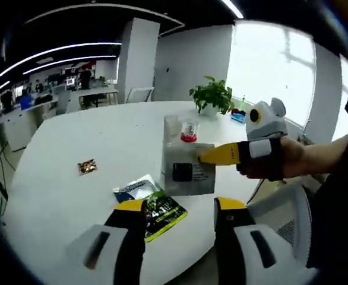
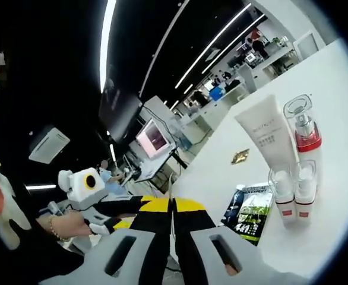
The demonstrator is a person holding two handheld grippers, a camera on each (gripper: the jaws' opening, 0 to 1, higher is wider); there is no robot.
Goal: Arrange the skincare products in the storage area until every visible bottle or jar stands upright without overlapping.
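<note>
Yellow-tipped and grey-bodied, the left claw (image 1: pixel 179 215) is seen at the bottom of the left gripper view with its jaws spread apart and nothing between them, held low at the near edge of the white surface (image 1: pixel 73 154). From the right of that view the right claw (image 1: pixel 202 157) is brought in level by a gloved hand (image 1: pixel 275 159), its yellow tips pointed at a pale box (image 1: pixel 189 168) that stands on the surface; whether the tips touch the box cannot be told. In the right gripper view the right claw's jaws are pressed together with nothing pinched between them. Beyond them stand the skincare products, grouped on the surface: a white tube (image 2: pixel 266 132) standing on its cap, a clear bottle with a red collar (image 2: pixel 304 133) just beside it, and two small clear bottles with red bands (image 2: pixel 294 193) in front, side by side. All of them are upright. A dark green sachet (image 2: pixel 248 214) is laid flat near the small bottles, and a small gold packet (image 2: pixel 240 156) lies further off. In the left gripper view a potted plant (image 1: pixel 212 95) is seen at the far side of the surface.
</note>
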